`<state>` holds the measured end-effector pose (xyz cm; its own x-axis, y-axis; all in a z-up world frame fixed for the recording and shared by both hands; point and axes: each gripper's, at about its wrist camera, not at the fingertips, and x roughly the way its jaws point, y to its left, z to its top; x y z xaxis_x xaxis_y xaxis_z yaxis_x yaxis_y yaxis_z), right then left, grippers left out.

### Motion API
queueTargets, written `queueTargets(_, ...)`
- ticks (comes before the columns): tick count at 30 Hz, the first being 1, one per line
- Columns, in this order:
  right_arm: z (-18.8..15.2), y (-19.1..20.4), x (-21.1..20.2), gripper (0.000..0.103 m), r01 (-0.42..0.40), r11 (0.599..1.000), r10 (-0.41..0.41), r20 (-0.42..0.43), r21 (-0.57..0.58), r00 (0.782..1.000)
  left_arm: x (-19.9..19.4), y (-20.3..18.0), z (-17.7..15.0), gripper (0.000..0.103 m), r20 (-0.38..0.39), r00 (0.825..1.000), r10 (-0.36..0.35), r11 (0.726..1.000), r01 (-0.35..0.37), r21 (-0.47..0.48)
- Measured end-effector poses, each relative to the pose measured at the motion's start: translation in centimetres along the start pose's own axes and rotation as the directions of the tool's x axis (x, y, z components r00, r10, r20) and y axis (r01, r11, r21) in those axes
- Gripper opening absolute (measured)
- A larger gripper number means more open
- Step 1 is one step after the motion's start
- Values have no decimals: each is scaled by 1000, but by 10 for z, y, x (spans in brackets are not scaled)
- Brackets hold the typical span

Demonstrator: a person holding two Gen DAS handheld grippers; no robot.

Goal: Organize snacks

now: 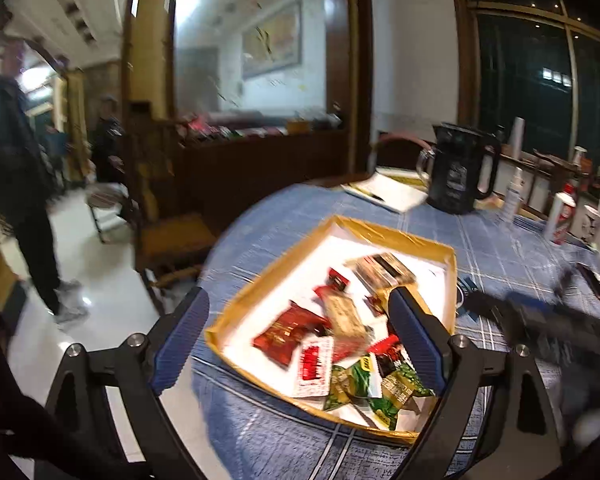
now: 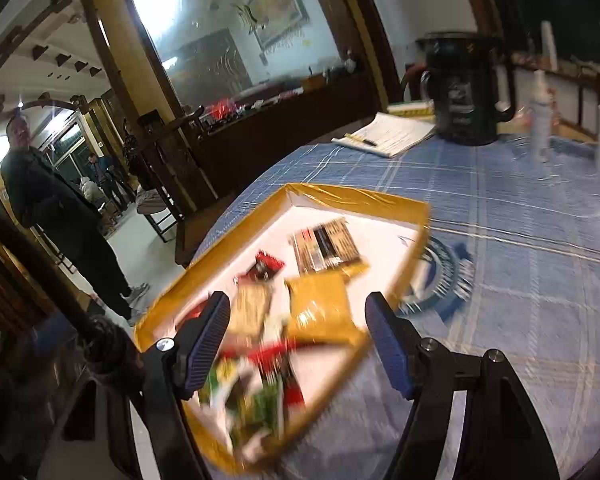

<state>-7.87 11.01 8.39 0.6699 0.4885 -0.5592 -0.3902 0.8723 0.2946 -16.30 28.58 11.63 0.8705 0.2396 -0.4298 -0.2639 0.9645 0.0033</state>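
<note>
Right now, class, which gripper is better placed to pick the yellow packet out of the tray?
Probably the right gripper: its open jaws frame the yellow packet in the tray. The left gripper faces red and green packets instead.

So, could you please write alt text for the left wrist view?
An open left claw hovers over a gold-rimmed tray of mixed snack packets on a blue plaid tablecloth, with a black kettle behind.
</note>
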Motion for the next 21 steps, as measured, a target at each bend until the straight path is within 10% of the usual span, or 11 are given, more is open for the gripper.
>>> queueTargets(13,-55,-11,-82,72,57,998,-60,134,25,989,-103,-31,-4,94,302,952,55,998,-61,12)
queueTargets(21,-74,7,-78,75,100,994,-93,129,-51,987,-79,-37,-5,94,190,981,27,999,-33,29)
